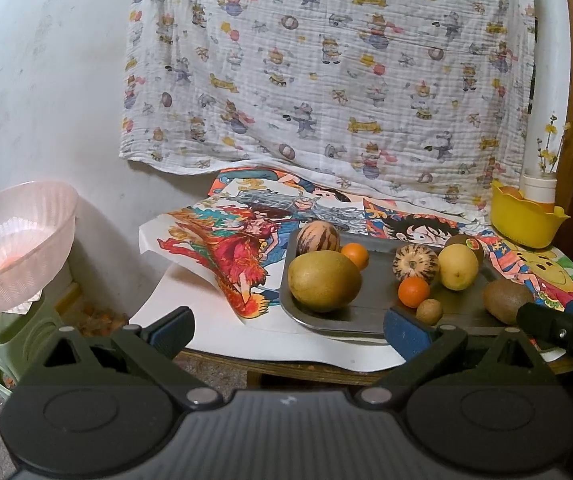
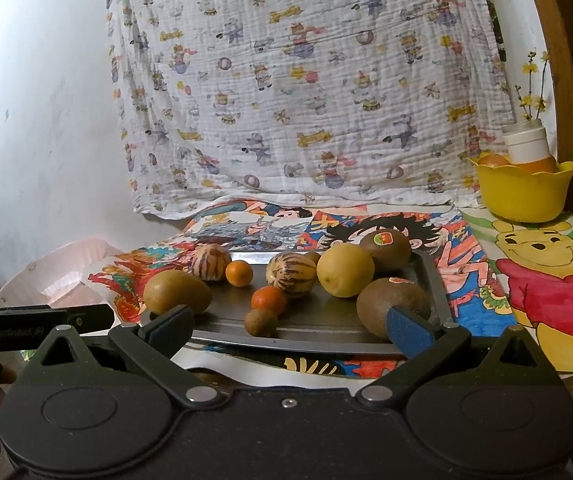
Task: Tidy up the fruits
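Both tools, left tool & right tool, gaped wide, holding nothing, short of the tray. Round fruit like the kiwi could've rolled off if nudged.

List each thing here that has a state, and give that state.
Left gripper: open, empty, short of the tray.
Right gripper: open, empty, at the tray's near edge.
Tray: flat on the table, loaded with fruit.
Pink basket: tilted, no fruit visible.
Yellow bowl: upright, holds a bottle and something orange.
Bottle: upright, holds flower stems.
Near kiwi: lying on the tray, sticker up.
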`<action>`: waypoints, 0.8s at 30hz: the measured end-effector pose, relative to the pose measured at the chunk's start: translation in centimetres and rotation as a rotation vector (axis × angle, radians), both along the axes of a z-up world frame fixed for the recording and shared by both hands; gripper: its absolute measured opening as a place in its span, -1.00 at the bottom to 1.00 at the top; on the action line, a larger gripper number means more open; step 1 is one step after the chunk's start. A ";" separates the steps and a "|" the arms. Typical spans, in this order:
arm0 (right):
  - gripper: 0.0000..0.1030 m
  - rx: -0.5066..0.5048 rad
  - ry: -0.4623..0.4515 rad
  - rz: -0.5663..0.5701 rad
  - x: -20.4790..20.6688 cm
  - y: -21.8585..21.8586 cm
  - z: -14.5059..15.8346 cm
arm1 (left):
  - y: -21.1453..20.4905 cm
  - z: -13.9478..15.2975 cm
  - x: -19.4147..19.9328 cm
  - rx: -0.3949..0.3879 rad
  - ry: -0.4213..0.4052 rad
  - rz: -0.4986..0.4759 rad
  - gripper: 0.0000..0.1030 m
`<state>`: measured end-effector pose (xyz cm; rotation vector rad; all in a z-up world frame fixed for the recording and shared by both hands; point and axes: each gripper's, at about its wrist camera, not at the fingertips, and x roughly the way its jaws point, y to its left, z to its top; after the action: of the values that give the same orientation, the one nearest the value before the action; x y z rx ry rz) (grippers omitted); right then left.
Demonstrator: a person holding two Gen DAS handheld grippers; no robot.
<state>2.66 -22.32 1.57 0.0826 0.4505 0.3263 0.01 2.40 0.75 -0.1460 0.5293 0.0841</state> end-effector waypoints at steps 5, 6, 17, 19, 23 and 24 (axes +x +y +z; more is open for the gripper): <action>0.99 -0.002 -0.002 0.003 0.0 0.1 0.0 | 0.0 0.0 0.0 0.000 0.000 -0.001 0.99; 0.99 -0.001 -0.002 0.002 0.0 0.1 0.0 | 0.0 0.0 0.0 0.001 0.000 -0.001 0.99; 0.99 -0.002 0.000 0.005 -0.1 0.2 0.1 | 0.0 0.0 0.0 0.000 0.000 0.000 0.99; 0.99 -0.002 -0.001 0.005 -0.1 0.2 0.1 | 0.0 0.0 0.0 0.001 0.000 0.000 0.99; 0.99 -0.004 -0.005 0.012 -0.3 0.5 0.1 | 0.0 0.0 0.0 0.001 0.001 -0.001 0.99; 0.99 -0.004 -0.005 0.013 -0.3 0.5 0.1 | 0.0 0.0 -0.1 0.001 0.001 -0.001 0.99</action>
<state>2.31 -21.77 1.66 0.0752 0.4467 0.3388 -0.05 2.39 0.76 -0.1448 0.5301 0.0838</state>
